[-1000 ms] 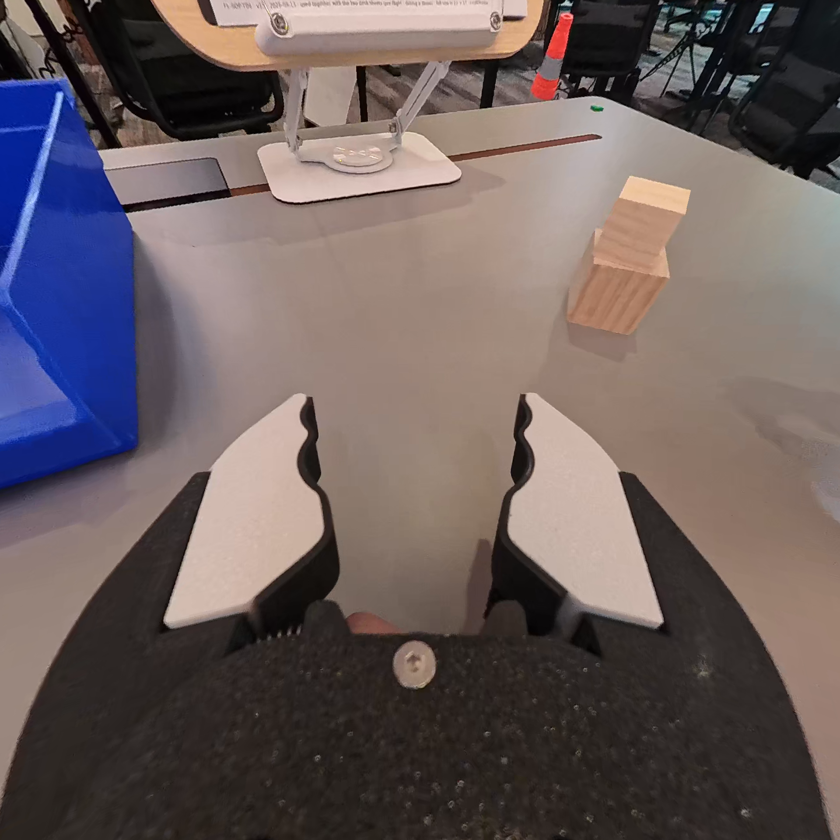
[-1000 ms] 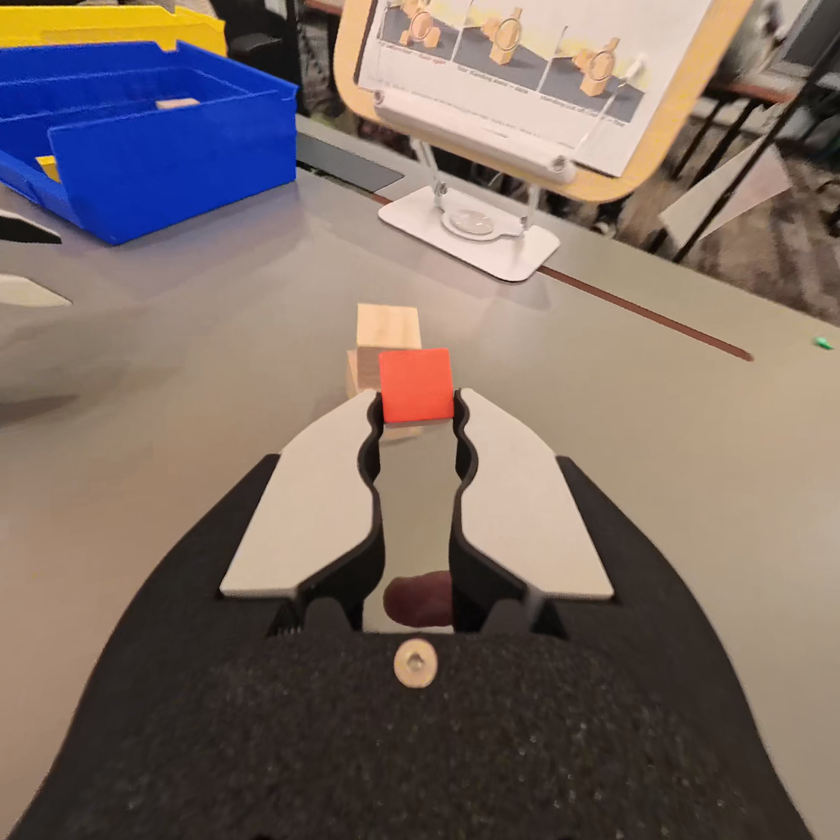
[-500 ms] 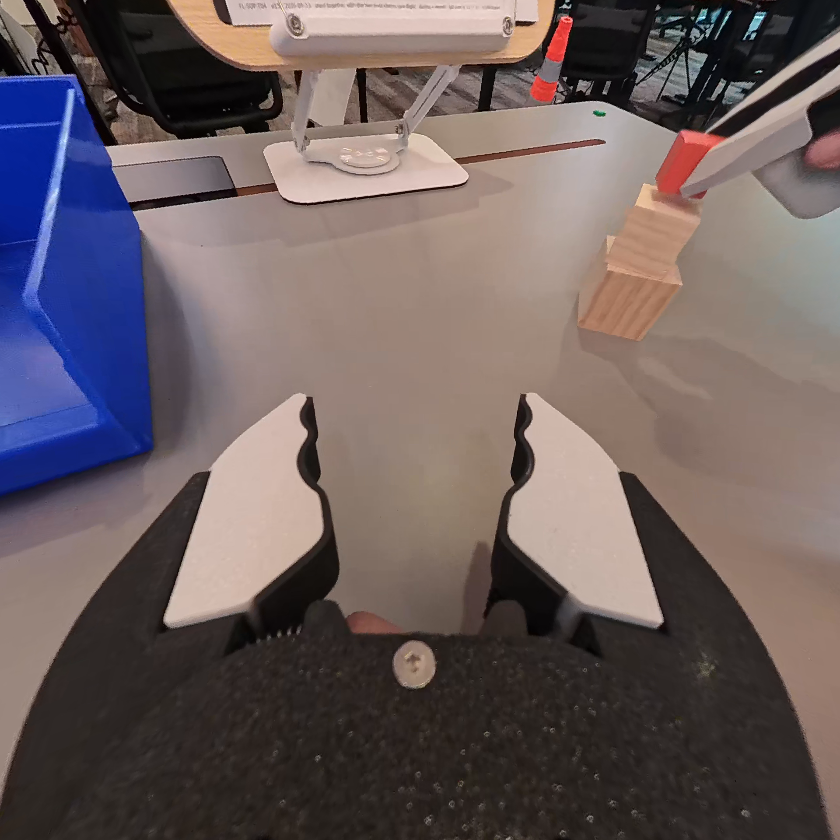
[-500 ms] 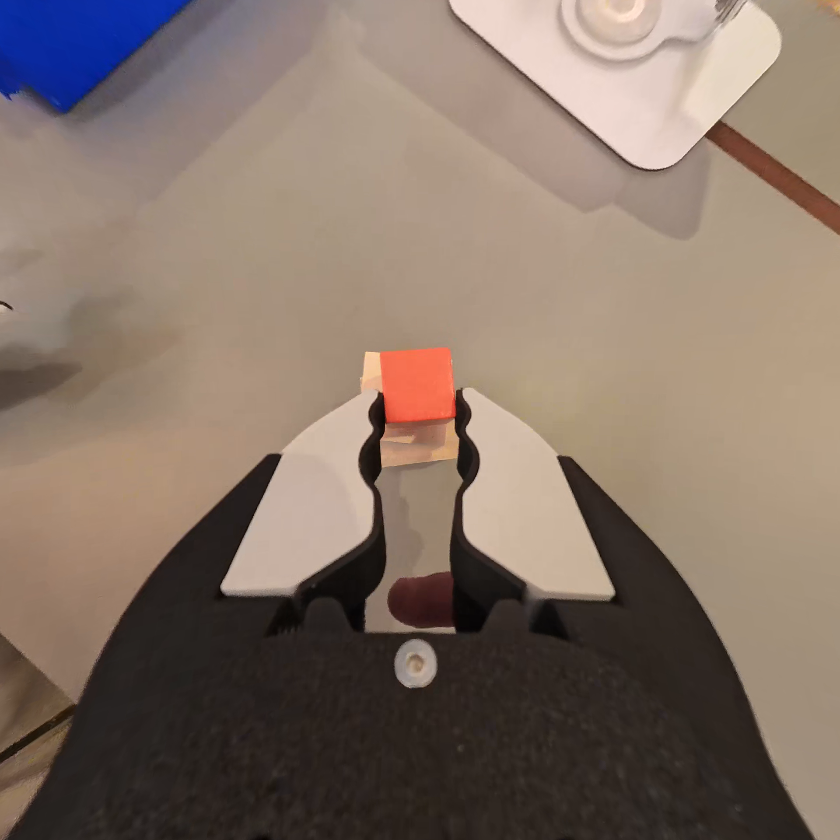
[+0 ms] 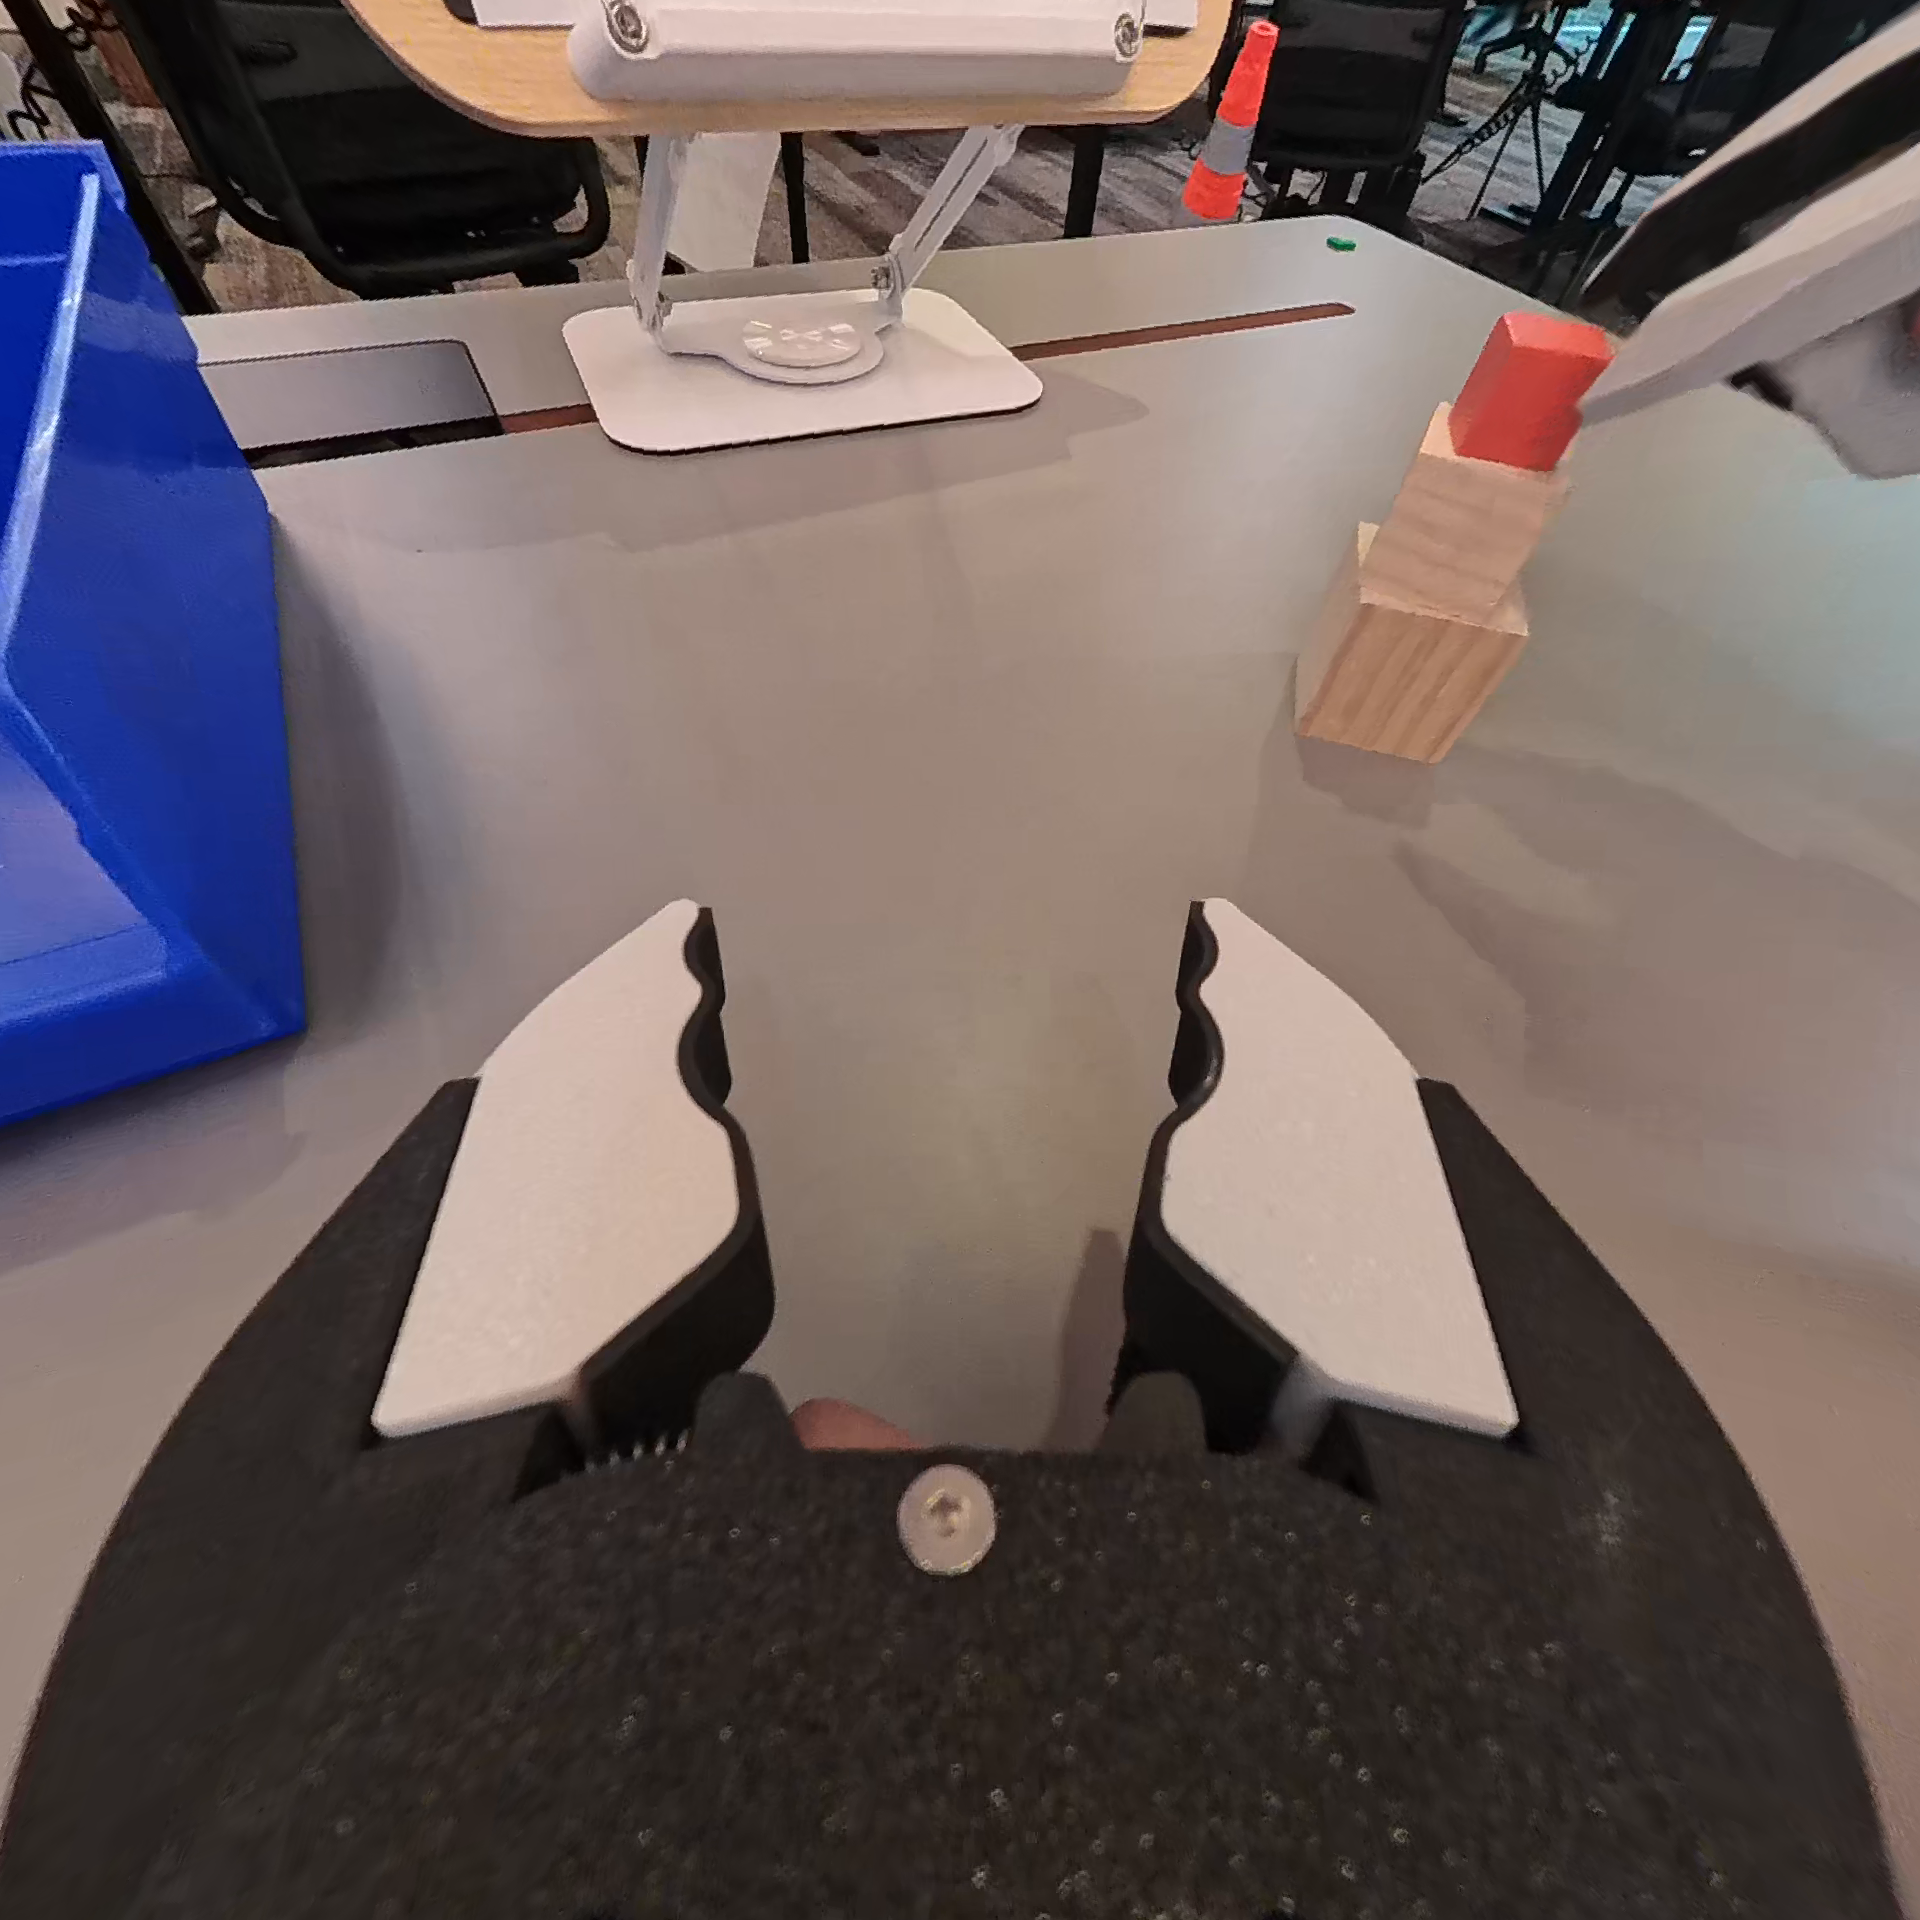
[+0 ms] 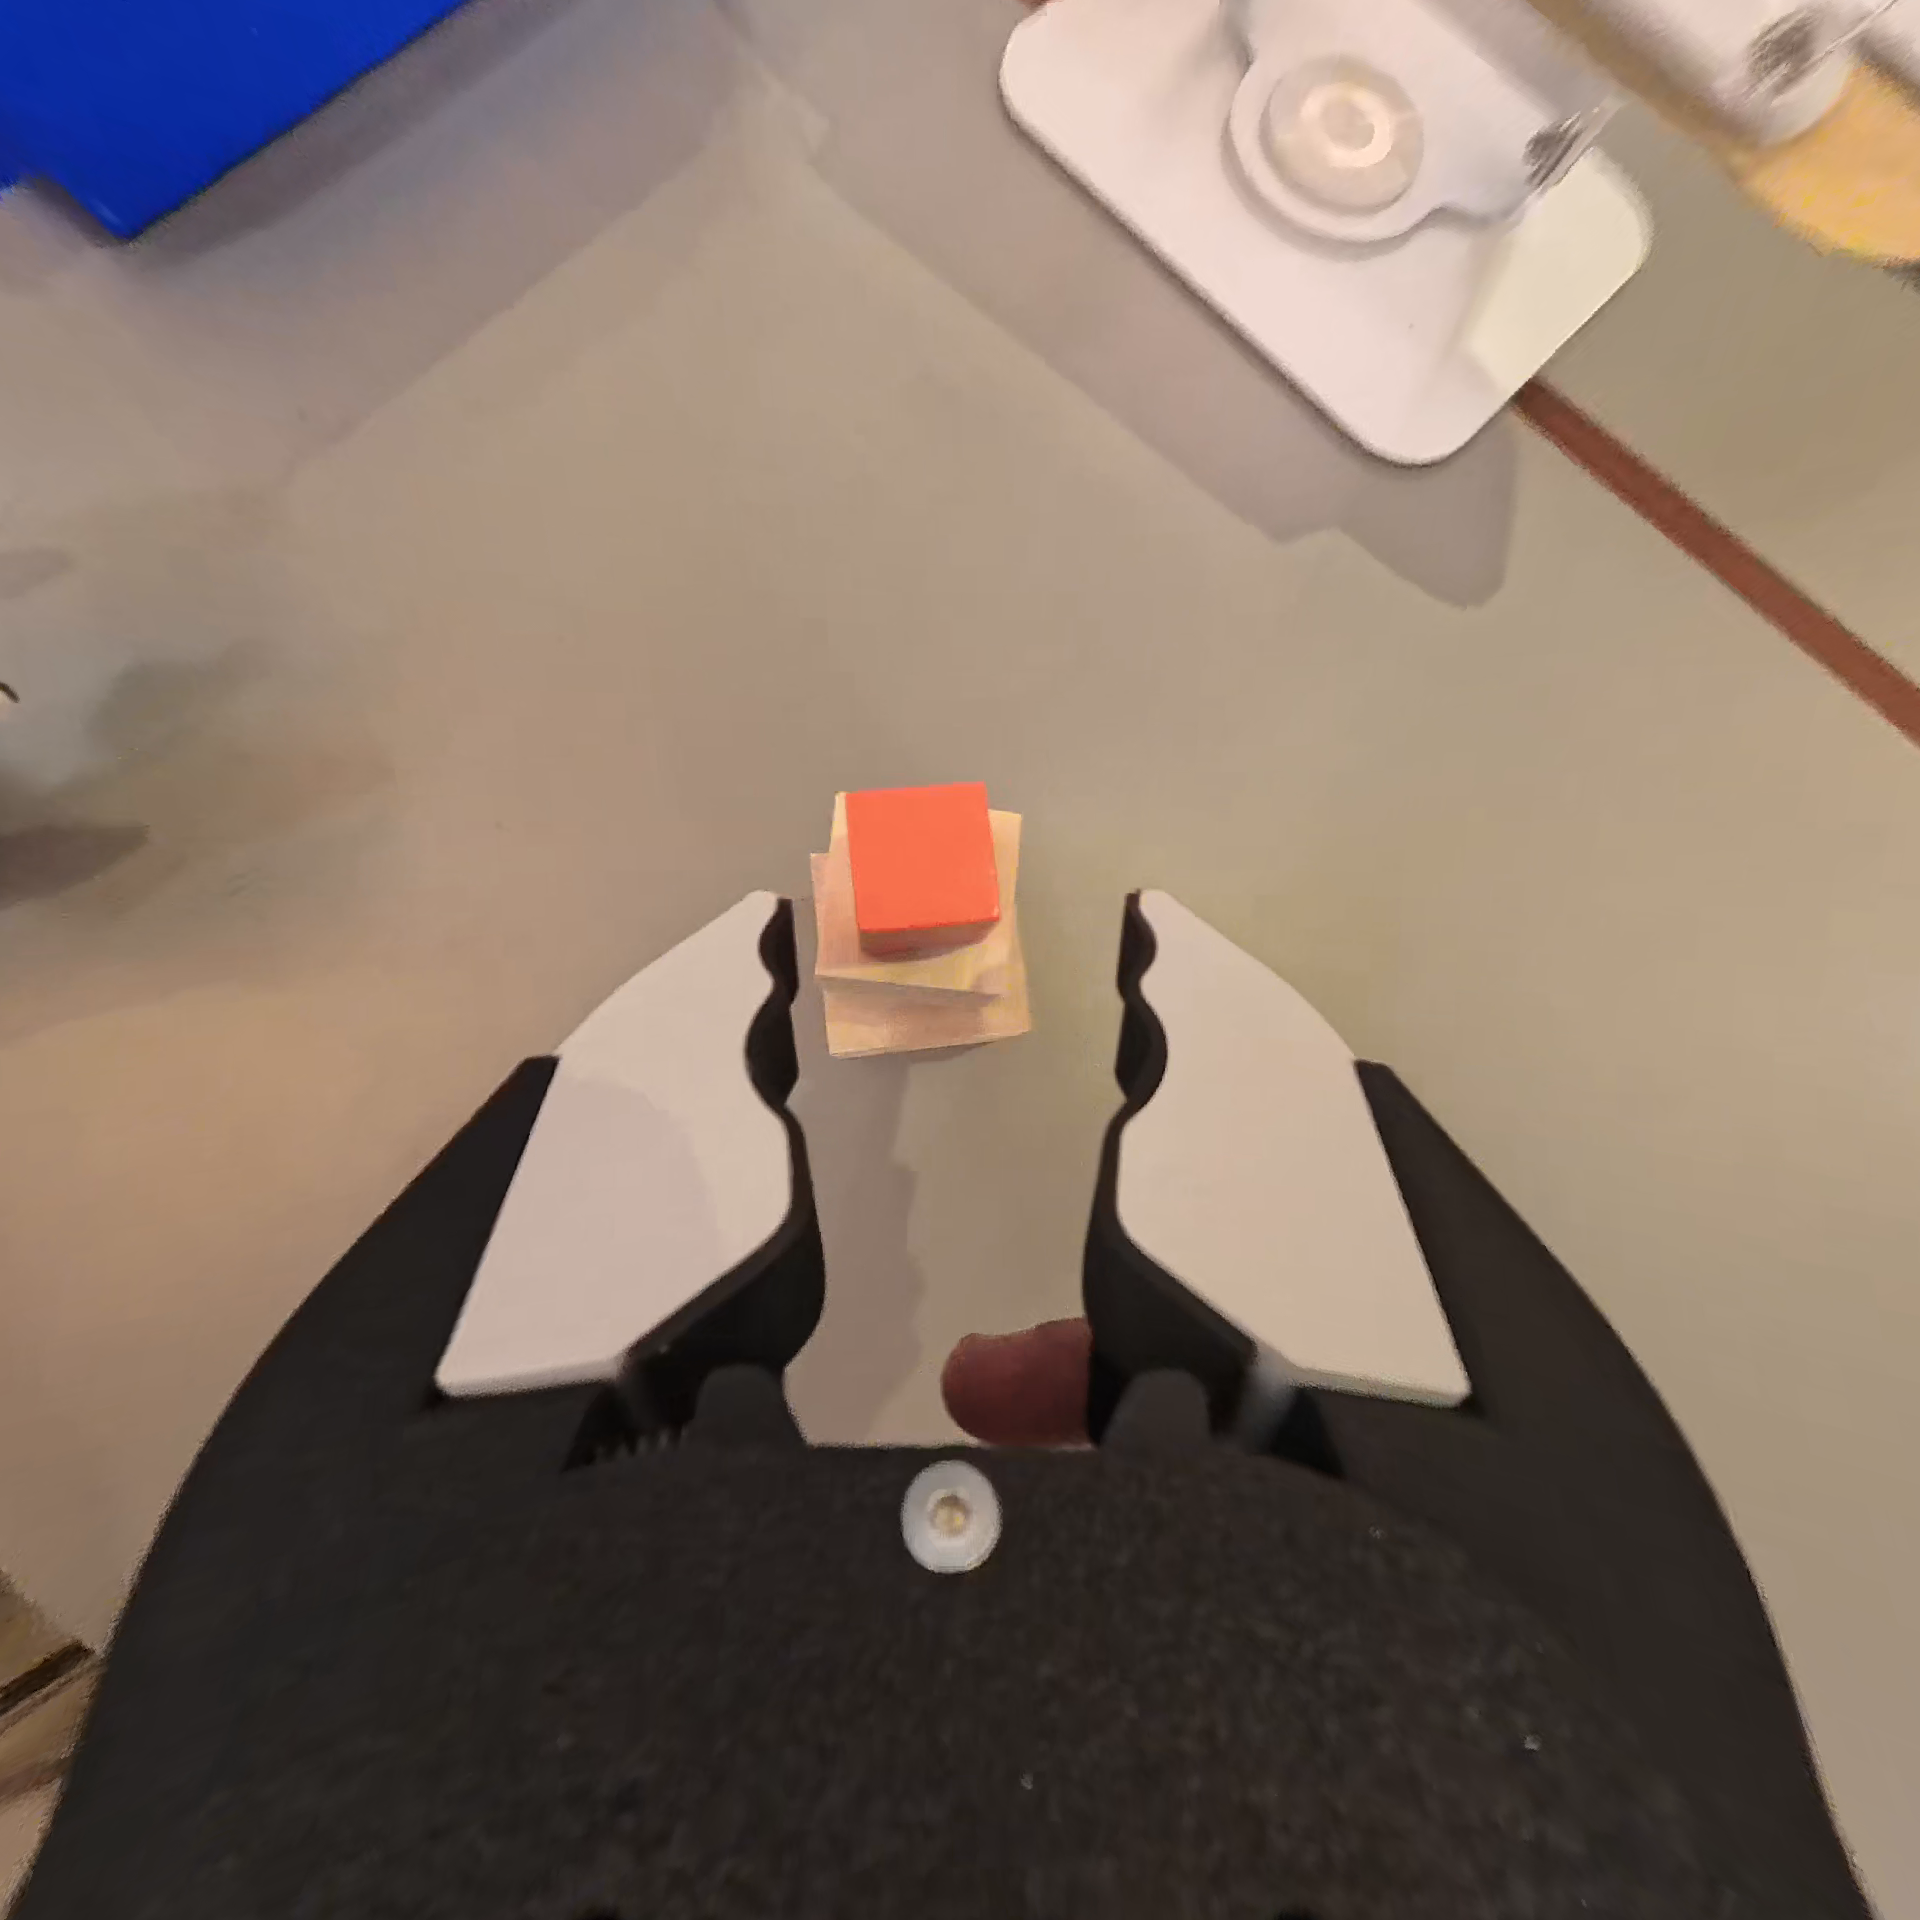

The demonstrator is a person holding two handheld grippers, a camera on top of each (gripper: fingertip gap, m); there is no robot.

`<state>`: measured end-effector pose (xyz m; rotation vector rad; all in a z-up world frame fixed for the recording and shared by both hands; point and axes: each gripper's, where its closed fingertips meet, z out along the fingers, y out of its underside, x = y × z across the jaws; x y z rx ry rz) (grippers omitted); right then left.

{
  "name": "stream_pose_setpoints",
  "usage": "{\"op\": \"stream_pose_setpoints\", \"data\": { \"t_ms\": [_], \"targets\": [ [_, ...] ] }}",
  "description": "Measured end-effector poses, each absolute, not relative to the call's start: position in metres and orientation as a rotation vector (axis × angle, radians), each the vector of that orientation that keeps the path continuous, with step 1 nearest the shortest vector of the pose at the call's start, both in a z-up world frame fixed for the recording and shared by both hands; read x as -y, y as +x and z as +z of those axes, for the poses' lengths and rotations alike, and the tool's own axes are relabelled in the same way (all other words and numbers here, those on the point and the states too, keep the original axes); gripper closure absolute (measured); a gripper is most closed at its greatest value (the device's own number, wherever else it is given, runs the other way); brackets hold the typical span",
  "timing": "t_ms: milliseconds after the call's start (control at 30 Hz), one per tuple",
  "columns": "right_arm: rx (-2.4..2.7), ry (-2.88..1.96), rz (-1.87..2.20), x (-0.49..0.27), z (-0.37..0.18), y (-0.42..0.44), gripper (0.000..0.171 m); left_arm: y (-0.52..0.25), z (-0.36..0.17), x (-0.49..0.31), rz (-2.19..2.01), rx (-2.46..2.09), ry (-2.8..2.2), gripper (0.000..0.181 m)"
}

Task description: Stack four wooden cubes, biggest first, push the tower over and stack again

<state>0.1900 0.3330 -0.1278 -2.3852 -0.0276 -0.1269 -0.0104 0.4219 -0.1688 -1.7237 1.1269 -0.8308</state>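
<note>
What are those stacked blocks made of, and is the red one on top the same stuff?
The two pale blocks look like bare, unvarnished wood: grain lines show on their sides. The red block is evenly matte red with no grain showing, probably painted wood, though the coating hides it.

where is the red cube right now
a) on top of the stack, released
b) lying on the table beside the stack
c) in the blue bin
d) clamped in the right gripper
a: the red cube sits atop the stack, and the right gripper is open around it, fingers apart from it.
</note>
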Motion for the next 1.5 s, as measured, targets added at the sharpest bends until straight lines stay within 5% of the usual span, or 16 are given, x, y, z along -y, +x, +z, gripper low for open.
{"op": "stream_pose_setpoints", "data": {
  "t_ms": [200,533,1000,1500],
  "targets": [
    [0.017,-1.978,-0.238,-0.285,-0.083,0.173,0.103,-0.01,-0.163,-0.418,-0.86,-1.115,-1.67,0.098],
    [-0.255,-1.93,-0.211,-0.217,-0.168,0.152,0.09,-0.017,-0.163,-0.414,-0.853,-1.07,-1.691,0.098],
    [-0.275,-1.97,-0.221,-0.209,-0.174,0.155,0.093,-0.016,-0.168,-0.406,-0.877,-1.076,-1.712,0.098],
    [-0.698,-2.174,-0.532,-0.055,-0.208,0.326,0.106,-0.016,-0.171,-0.407,-0.895,-1.082,-1.734,0.098]
  ]
}}
